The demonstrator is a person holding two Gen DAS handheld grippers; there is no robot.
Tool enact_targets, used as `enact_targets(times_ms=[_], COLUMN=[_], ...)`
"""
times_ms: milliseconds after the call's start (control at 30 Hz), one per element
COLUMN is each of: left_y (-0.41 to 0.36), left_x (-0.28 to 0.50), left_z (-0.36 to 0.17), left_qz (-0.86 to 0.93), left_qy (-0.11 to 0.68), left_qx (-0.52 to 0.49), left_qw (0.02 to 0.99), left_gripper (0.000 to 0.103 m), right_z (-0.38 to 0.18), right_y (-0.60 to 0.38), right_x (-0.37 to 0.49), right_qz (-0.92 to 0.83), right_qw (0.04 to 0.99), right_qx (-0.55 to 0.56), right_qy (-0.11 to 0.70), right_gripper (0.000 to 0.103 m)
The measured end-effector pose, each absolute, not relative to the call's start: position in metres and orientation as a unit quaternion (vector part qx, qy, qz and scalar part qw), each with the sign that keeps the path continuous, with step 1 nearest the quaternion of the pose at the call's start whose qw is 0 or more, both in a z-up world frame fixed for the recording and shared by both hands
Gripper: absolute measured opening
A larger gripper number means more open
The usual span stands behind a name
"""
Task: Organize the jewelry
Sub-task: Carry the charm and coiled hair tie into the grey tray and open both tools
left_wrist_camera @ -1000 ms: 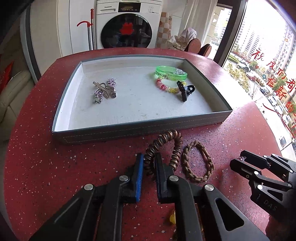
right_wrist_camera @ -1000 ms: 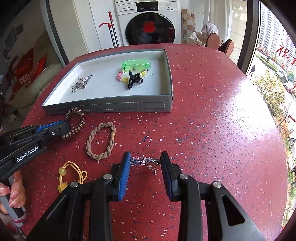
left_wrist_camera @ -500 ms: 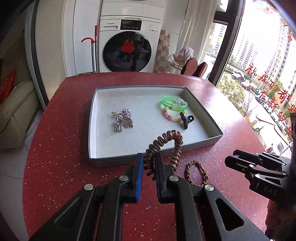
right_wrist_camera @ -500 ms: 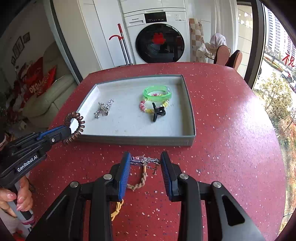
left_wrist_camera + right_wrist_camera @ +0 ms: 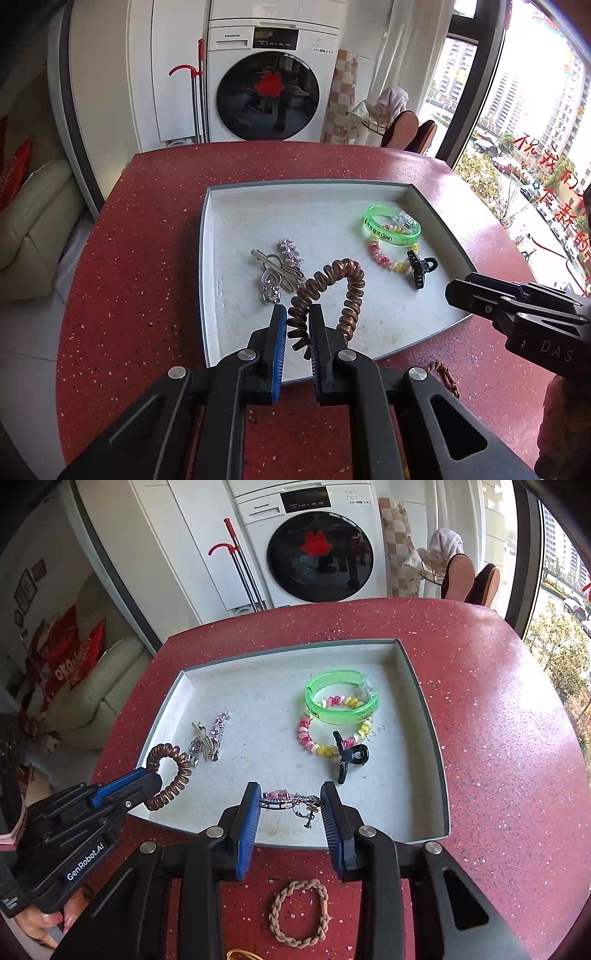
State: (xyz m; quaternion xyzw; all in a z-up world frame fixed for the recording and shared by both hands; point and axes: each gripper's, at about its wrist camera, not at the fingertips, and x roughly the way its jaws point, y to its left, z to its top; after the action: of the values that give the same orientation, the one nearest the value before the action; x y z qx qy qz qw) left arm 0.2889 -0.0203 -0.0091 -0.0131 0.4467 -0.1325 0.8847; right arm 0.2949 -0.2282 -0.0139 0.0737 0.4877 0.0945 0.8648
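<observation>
My left gripper (image 5: 297, 314) is shut on a brown spiral hair tie (image 5: 332, 291) and holds it over the near left part of the grey tray (image 5: 207, 258); it also shows in the right wrist view (image 5: 168, 771). My right gripper (image 5: 290, 801) is shut on a silver earring with a pink stone (image 5: 282, 798), held above the tray's near edge (image 5: 424, 840). In the tray lie a green bangle (image 5: 341, 701), a pink and yellow bead bracelet (image 5: 325, 738), a black claw clip (image 5: 349, 757) and silver hair clips (image 5: 207, 738).
A braided tan hair tie (image 5: 299, 914) lies on the red table (image 5: 498, 738) below my right gripper, with a yellow band (image 5: 240, 954) at the frame's bottom edge. A washing machine (image 5: 266, 81) stands behind the table. The window is at the right.
Both grippers have risen and moved forward from the table in front of the tray to above its near part, each still holding its item.
</observation>
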Motion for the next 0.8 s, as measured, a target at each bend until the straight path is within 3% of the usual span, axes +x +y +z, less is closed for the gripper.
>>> enact_targets(times_ms=[300,800], left_y=[-0.039,-0.051], left_x=[0.320,0.338], left_z=[-0.044,-0.060], left_qz=[-0.122,-0.077], left_qy=[0.495,0.474], left_qx=[0.017,0.068], left_qw=[0.860,0.874], left_gripper=[0.030,0.030], right_z=[-0.051,-0.058], right_y=[-0.229,-0.233], right_x=[0.325,0.340], right_qz=[0.077,0.035], right_qw=[0.849,0.864], right_qx=[0.065,0.013], right_qy=[0.519,0.503], right_gripper=[0.036,0.036])
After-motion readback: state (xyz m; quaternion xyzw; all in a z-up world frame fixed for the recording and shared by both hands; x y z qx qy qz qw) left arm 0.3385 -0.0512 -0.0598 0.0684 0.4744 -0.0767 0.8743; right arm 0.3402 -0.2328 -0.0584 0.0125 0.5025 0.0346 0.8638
